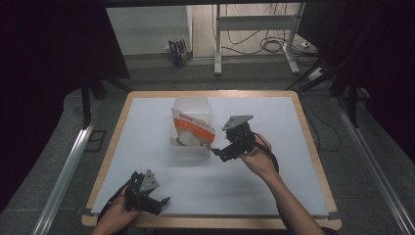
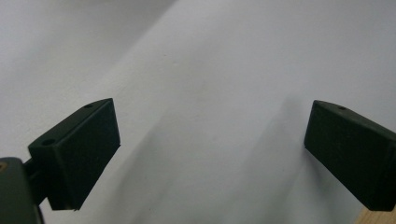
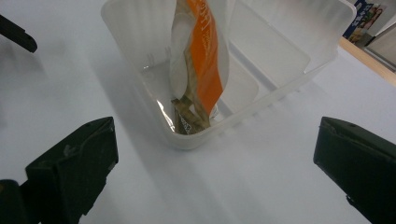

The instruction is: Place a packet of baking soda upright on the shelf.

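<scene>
A table w/ a white top and a wood edge sits in the middle of the high view. On it, near the back and about in the middle, is a see-through plastic box. An orange and white bag stands inside the box, leaning a bit, its top poking up over the rim.

The right gripper is held in the person's right hand, just beside the box on its right side. Its tips point at the box but don't touch it. In the right gripper view its two black jaws are spread wide apart w/ nothing between them. The box sits past the jaws, and the bag stands upright in the near end of it. You can see brown stuff thru the clear bottom of the bag, too blurry to say what. The box has a low wall inside that splits it into parts.

The left gripper is held in the left hand at the front left of the table, well apart from the box. It hangs low over the white top. In the left gripper view its jaws are also spread wide, nothing between them, just the bare white top below.

Past the table, on the floor, there are a small blue box, white metal legs and some black cables.
</scene>
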